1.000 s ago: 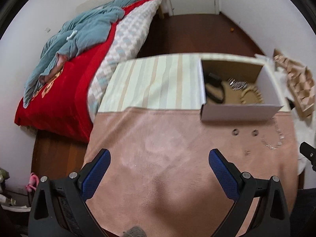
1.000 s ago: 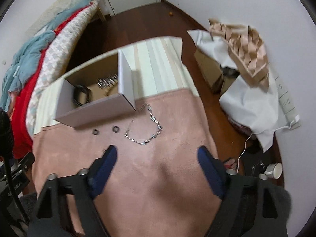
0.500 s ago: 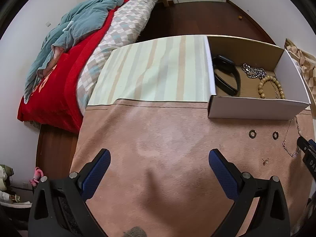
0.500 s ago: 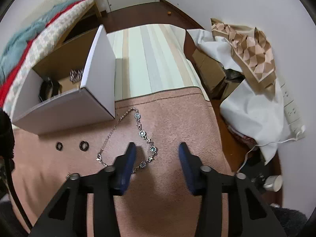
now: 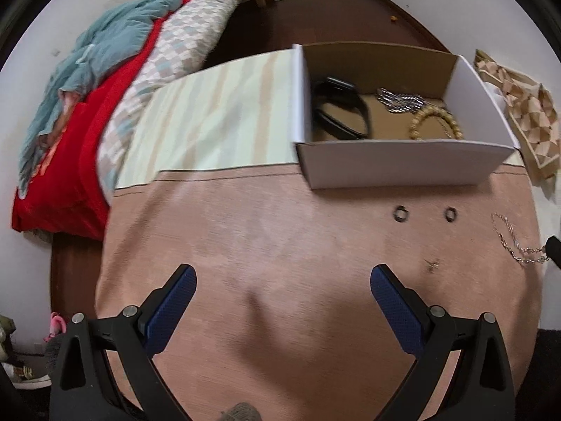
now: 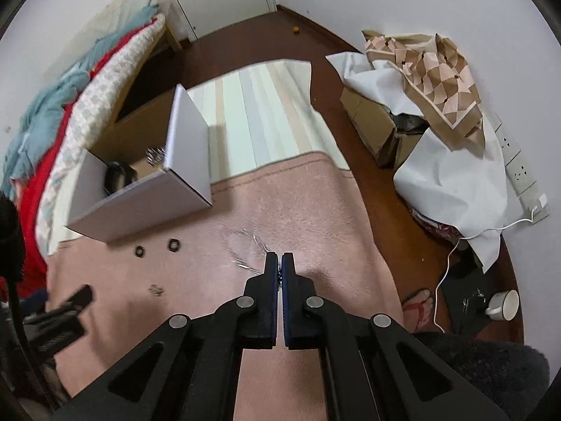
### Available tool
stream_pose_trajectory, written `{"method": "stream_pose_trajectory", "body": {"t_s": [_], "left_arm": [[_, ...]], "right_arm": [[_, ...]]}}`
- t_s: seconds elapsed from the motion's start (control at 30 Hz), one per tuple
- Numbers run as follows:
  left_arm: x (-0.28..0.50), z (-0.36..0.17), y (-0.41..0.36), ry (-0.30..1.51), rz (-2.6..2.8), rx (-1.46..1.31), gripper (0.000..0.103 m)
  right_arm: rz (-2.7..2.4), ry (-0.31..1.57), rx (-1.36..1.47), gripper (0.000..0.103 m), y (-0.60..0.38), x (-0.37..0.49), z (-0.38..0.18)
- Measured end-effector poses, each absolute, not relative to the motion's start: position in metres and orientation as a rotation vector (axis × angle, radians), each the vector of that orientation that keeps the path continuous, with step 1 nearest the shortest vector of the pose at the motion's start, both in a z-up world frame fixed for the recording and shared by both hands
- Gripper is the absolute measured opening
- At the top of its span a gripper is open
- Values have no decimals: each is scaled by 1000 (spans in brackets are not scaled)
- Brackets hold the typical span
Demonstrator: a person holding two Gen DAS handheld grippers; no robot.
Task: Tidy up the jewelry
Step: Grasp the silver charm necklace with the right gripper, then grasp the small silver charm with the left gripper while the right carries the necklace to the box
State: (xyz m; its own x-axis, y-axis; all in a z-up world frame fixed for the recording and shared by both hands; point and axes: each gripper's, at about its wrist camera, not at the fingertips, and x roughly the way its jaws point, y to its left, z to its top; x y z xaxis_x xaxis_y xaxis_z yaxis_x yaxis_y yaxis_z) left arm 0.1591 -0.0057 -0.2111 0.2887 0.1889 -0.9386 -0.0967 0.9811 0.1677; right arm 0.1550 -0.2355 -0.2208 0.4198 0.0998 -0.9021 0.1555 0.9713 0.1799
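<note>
A silver chain necklace (image 6: 250, 242) lies on the pink cloth; my right gripper (image 6: 279, 263) is shut on its near end. In the left wrist view the necklace (image 5: 508, 238) is at the right edge. Two dark rings (image 5: 400, 213) (image 5: 555, 213) and a small earring (image 5: 432, 264) lie in front of the white cardboard box (image 5: 403, 163). The box holds a black band (image 5: 342, 112), a silver chain (image 5: 399, 100) and a beaded bracelet (image 5: 434, 124). My left gripper (image 5: 280, 301) is open and empty above the cloth.
A bed with red and teal bedding (image 5: 87, 105) stands to the left. A striped mat (image 6: 266, 112) lies behind the pink cloth. Cardboard boxes under white sheets and patterned paper (image 6: 431, 87) sit on the right floor, with a power strip (image 6: 519, 172), cable and cup (image 6: 503, 305).
My right gripper has closed from wide open onto the necklace's near end, and the chain has bunched toward it. The left gripper has shifted slightly and stays open.
</note>
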Motion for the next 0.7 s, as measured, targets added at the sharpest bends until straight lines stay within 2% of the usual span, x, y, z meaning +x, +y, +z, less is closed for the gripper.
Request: {"method": "stream_pose_trajectory", "body": {"t_s": [0.13, 0.3, 0.37, 0.43, 0.53, 0.6, 0.67, 0.7], "left_arm": [[163, -221, -18, 1311, 92, 27, 101], [168, -235, -43, 1344, 8, 8, 100], [171, -239, -54, 1345, -16, 21, 90], [174, -242, -63, 1349, -33, 34, 72], [177, -246, -73, 1350, -49, 62, 56], [178, -247, -74, 1340, -63, 70, 49], [179, -246, -78, 1327, -82, 83, 36], [179, -245, -80, 1324, -90, 87, 26]], "right_arm": [[-21, 1117, 258, 2, -238, 150, -206], [-47, 1136, 260, 2, -243, 149, -213], [-57, 1144, 267, 2, -248, 150, -219], [-66, 1152, 276, 2, -251, 149, -223], [-75, 1156, 289, 2, -255, 149, -226], [-82, 1157, 292, 2, -258, 149, -227], [-85, 1160, 296, 2, -261, 149, -229], [-88, 1161, 296, 2, -261, 149, -229]]}}
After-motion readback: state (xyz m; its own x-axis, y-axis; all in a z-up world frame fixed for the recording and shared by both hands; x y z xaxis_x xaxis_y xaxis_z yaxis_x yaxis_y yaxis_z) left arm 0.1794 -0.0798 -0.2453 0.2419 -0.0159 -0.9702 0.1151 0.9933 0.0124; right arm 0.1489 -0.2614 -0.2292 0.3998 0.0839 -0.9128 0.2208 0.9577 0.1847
